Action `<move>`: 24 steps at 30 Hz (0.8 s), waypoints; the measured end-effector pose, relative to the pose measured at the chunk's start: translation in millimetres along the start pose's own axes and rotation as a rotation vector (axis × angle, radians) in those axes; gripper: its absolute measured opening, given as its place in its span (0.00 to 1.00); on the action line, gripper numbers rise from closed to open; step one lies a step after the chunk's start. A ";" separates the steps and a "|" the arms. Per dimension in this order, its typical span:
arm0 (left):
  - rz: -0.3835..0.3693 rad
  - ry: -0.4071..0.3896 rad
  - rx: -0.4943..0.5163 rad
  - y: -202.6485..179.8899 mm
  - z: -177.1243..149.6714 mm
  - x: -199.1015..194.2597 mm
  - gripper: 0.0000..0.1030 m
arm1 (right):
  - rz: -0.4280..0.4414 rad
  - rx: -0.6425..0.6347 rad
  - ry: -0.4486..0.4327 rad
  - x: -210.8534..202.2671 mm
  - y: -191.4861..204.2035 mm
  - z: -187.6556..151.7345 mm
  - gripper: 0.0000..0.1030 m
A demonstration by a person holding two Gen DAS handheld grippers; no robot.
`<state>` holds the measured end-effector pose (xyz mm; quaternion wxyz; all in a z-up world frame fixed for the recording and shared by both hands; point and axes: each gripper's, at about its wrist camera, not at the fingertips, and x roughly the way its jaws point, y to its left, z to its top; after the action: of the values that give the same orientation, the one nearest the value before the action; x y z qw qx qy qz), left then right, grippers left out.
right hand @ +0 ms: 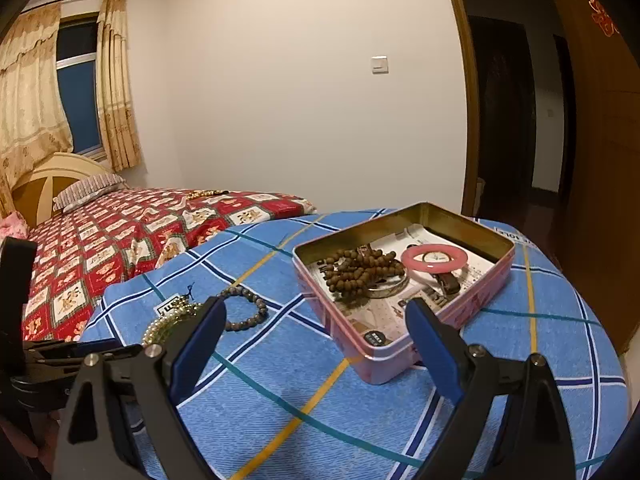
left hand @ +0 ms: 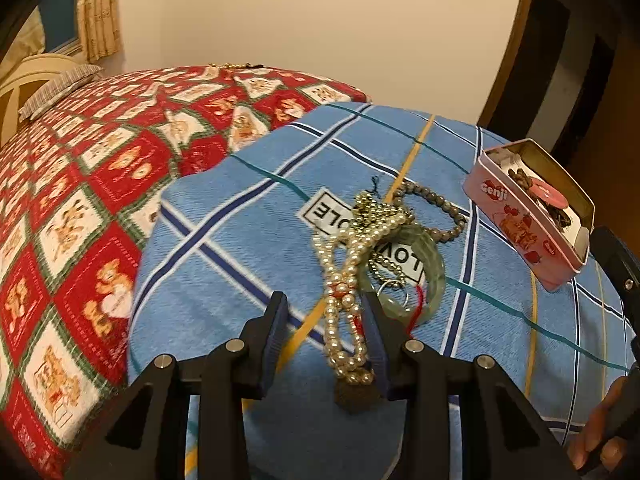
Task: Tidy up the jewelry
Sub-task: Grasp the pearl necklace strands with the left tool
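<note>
Left gripper (left hand: 326, 316) is straddling the looped cream pearl-bead strand (left hand: 344, 312) on the blue plaid cloth (left hand: 240, 200), jaws partly open; the inner pad is sitting right against the beads while the other pad is standing clear, so not clamping yet. Right gripper (right hand: 316, 332) is hanging wide open and empty just short of the pink rectangular metal tin (right hand: 400, 344). Handling guess: pearl strand is looking light, floppy and slippery, and it is tangling with a translucent green bangle (left hand: 434, 268), a small silver ring (left hand: 394, 290), a red thread and a fine gold bead chain (left hand: 368, 204), so lifting is probably dragging neighbours along. Best hold is looking like the bunched double loop near the red knot, pinching across several strands. Bangle is looking rigid, smooth and breakable. Dark grey bead bracelet (left hand: 436, 216) is lying just beyond the pile. Tin is already holding brown wooden beads (right hand: 360, 272), a pink ring-shaped bangle (right hand: 434, 258) and what is looking like a watch.
</note>
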<state>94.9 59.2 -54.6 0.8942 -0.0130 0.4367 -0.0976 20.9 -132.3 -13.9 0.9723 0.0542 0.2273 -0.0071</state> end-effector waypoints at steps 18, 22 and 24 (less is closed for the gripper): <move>-0.102 -0.050 -0.070 15.2 8.7 1.1 0.12 | 0.016 0.001 0.019 2.3 -1.2 -0.1 0.91; -0.131 -0.222 -0.074 21.7 3.1 -35.0 0.12 | 0.031 0.004 0.032 4.1 -1.8 -0.2 0.90; -0.124 -0.254 -0.062 22.1 0.5 -46.6 0.12 | 0.046 0.001 0.038 4.5 -1.3 -0.5 0.85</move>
<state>70.9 89.6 -20.4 0.9337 -0.0800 0.3210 -0.1368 24.7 -133.5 -16.4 0.9677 0.0602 0.2442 0.0160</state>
